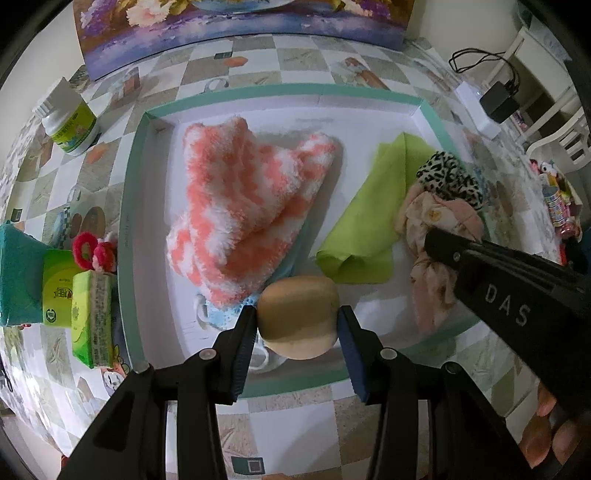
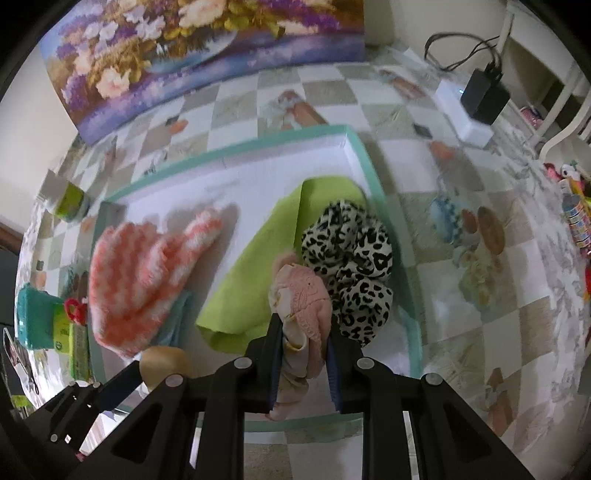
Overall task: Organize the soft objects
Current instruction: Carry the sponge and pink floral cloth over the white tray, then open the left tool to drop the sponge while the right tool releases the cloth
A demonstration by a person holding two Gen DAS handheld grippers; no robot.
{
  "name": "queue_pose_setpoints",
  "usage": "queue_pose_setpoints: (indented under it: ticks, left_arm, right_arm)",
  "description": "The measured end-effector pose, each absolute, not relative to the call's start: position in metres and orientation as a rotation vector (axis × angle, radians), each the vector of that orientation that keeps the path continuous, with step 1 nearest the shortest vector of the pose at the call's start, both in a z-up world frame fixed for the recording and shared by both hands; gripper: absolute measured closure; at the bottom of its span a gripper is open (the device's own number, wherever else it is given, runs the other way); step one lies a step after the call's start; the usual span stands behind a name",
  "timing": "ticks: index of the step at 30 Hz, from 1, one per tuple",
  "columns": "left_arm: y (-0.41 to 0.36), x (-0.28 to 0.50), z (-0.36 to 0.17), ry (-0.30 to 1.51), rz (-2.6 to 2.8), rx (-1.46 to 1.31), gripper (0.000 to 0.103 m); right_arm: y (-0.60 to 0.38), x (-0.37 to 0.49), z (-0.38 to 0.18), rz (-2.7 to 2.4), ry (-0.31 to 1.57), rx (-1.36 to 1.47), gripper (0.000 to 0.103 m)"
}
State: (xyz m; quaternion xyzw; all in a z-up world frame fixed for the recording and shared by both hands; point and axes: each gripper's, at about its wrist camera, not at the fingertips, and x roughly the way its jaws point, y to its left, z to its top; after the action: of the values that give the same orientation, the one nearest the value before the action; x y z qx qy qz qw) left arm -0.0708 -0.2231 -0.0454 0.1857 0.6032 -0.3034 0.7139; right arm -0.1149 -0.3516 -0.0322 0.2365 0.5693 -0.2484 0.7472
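Observation:
A white tray with a teal rim (image 1: 130,221) (image 2: 373,184) holds fuzzy pink-and-white socks (image 1: 251,206) (image 2: 147,273), a folded green cloth (image 1: 369,218) (image 2: 251,269) and a leopard-print scrunchie (image 1: 450,177) (image 2: 351,266). My left gripper (image 1: 297,326) points down over the tray's near side, shut on a tan soft ball (image 1: 297,314) (image 2: 166,363). My right gripper (image 2: 304,332) is shut on a bunched pink cloth (image 2: 304,299) (image 1: 436,229) beside the scrunchie at the tray's right end. A blue-and-white knitted piece (image 1: 218,314) pokes out from under the socks.
Left of the tray lie a green-labelled bottle (image 1: 70,125), green tissue packs (image 1: 92,317), a red hair tie (image 1: 86,247) and a teal box (image 1: 18,273). A flower painting (image 1: 240,29) leans at the back. A black adapter (image 2: 484,96) sits on a white box at back right.

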Motion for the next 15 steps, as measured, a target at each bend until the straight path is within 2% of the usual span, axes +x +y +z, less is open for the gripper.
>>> queue_pose_setpoints:
  ticks: [15]
  left_arm:
    - [-0.232,-0.073,-0.061,1.348,-0.653,0.46,0.054]
  right_arm:
    - [-0.351,-0.109,-0.06,-0.537,1.312,0.53,0.077]
